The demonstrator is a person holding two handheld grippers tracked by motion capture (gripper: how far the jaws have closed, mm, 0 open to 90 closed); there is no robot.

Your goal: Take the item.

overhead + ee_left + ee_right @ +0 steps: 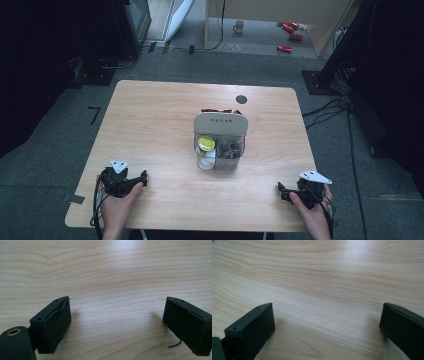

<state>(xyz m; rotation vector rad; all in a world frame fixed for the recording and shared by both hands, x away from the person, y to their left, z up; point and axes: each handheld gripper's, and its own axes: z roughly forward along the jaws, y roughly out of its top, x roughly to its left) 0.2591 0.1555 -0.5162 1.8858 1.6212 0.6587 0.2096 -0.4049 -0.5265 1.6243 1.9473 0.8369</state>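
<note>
A clear plastic organiser [220, 145] with a white labelled back panel stands at the middle of the wooden table [150, 115]. It holds a yellow-lidded item [206, 143], a white item below it and some dark pieces on the right. My left gripper [142, 178] rests near the front left edge, held by a hand, jaws open over bare wood. In the left gripper view the left gripper [116, 315] has nothing between its pads. My right gripper [282, 192] rests near the front right edge, also open; the right gripper [327, 325] has bare wood between its jaws.
A small dark round mark [241, 99] sits near the table's far edge. Something red [220, 111] pokes out behind the organiser. On the floor beyond the table lie a mug [239, 26], red cans [290, 35] and cables [325, 107].
</note>
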